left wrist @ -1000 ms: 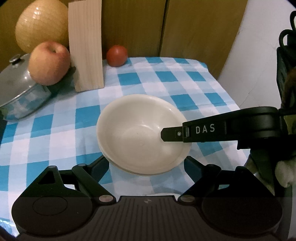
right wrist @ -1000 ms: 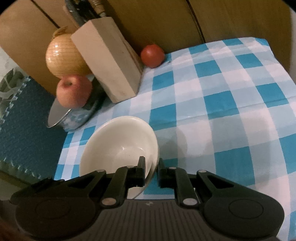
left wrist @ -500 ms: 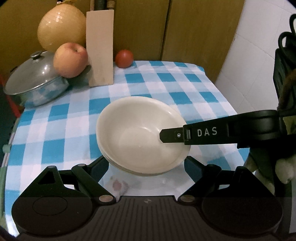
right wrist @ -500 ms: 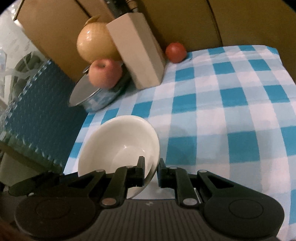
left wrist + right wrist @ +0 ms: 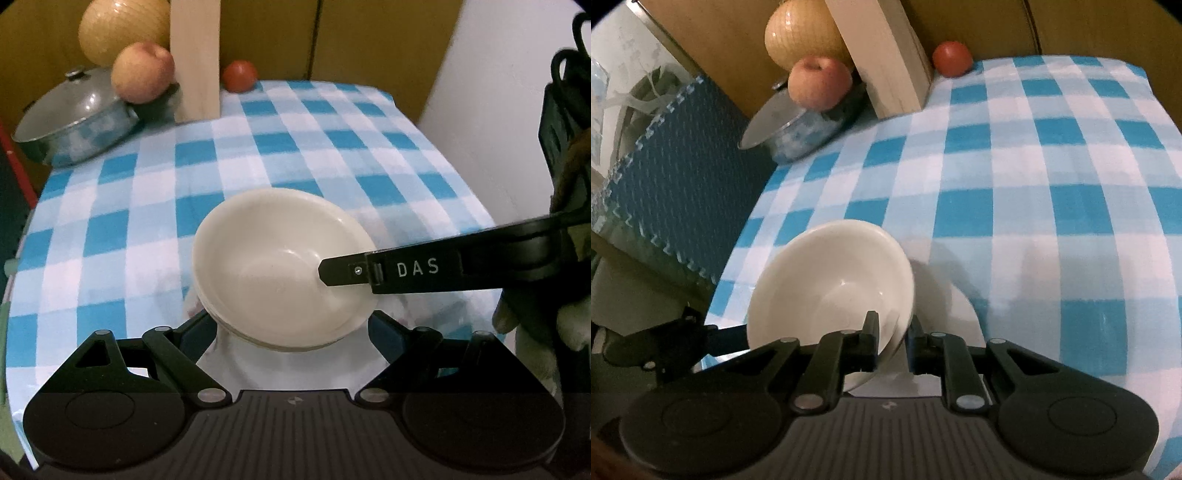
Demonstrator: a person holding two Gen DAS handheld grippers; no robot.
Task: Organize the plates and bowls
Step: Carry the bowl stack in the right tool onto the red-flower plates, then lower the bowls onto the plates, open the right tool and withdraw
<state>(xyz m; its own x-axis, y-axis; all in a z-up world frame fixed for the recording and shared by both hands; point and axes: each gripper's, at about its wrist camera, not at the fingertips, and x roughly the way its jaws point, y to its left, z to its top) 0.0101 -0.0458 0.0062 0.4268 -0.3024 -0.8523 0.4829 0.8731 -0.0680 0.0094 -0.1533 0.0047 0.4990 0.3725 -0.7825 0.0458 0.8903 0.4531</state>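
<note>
My left claw (image 5: 291,321) is matte black: a ribbed housing, two round flat discs at the sides, angled linkage arms with silver pivot screws. My right claw (image 5: 892,332) matches it, and its finger (image 5: 391,271) carries white letters "DAS" and a small silver screw.

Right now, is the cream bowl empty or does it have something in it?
Empty: the bowl shows a bare cream inside, with the right gripper clamped on its rim.
</note>
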